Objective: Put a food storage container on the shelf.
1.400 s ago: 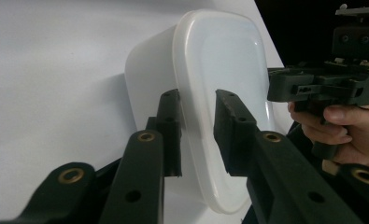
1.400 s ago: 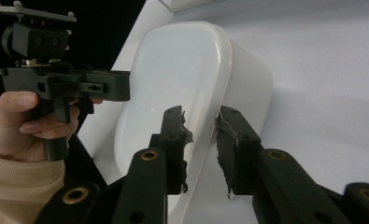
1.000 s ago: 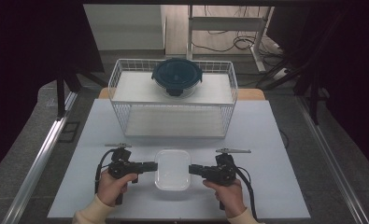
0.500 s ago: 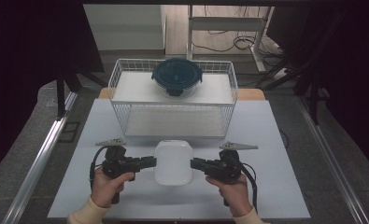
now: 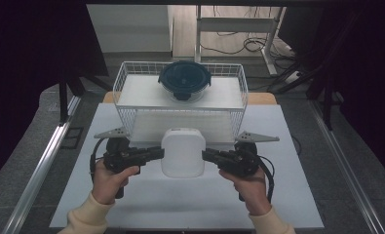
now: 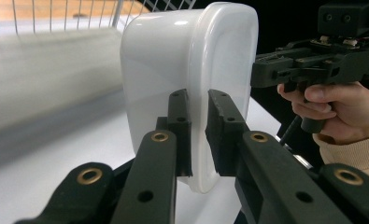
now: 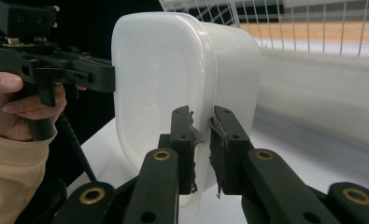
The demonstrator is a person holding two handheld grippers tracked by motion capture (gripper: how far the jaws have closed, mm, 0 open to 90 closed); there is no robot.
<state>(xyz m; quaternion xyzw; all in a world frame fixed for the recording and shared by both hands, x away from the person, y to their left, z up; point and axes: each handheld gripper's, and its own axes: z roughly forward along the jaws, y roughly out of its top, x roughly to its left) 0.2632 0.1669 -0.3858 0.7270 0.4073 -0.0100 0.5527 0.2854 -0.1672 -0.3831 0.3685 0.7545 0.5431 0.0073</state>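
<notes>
Left tool (image 5: 157, 152) and right tool (image 5: 208, 155) each clamped on opposite rims of white rounded plastic tub (image 5: 182, 152), tipped upright above white bench (image 5: 287, 146).

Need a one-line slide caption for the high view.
Both grippers, left gripper and right gripper, clamp opposite rims of a white container in front of a wire basket.

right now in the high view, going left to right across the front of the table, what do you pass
left hand → left tool → white container, held up on its side between the two tools → right tool → right hand
</notes>
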